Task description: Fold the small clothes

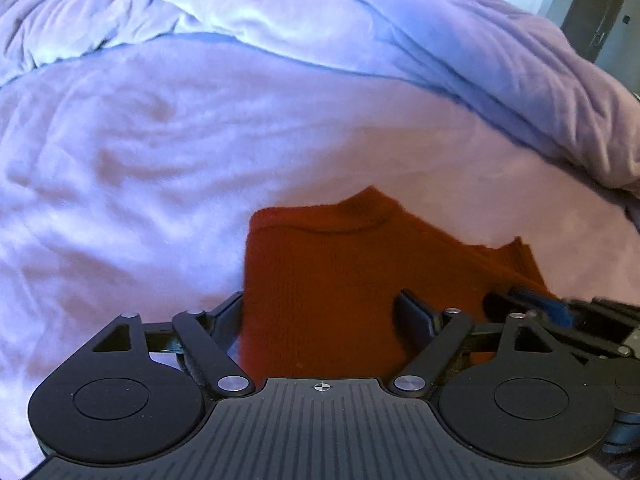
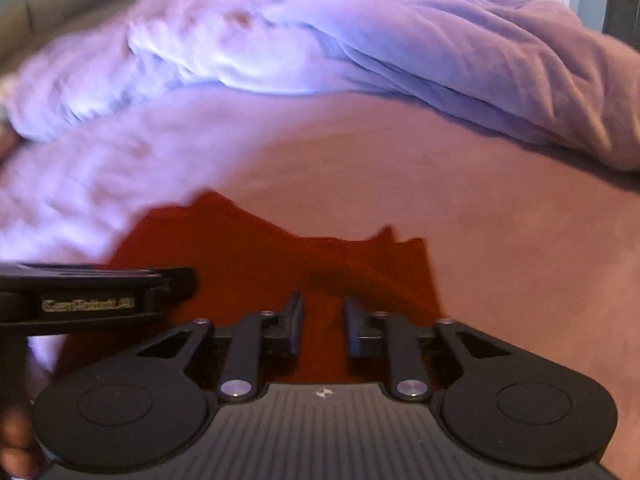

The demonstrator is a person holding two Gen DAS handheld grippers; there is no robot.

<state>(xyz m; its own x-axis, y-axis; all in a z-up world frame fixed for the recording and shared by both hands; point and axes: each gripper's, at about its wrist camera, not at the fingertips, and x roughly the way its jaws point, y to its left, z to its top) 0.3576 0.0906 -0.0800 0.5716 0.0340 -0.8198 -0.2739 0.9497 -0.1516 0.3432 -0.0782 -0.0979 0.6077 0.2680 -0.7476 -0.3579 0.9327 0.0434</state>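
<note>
A small rust-red knit garment (image 1: pixel 320 280) lies flat on the lilac bedspread (image 1: pixel 120 200), its neckline toward the far side. My left gripper (image 1: pixel 324 316) is open, its fingers spread wide over the garment's near part; the left finger is partly hidden by the cloth edge. The same garment shows in the right wrist view (image 2: pixel 260 256). My right gripper (image 2: pixel 322 324) is open with a narrower gap, low over the garment's near right part. The left gripper (image 2: pixel 176 280) shows from the side at the left of that view.
A bunched lilac duvet (image 1: pixel 360 32) is heaped along the far side of the bed and also shows in the right wrist view (image 2: pixel 440 52). A pale wall and dark furniture (image 1: pixel 600 8) stand beyond the bed at the far right.
</note>
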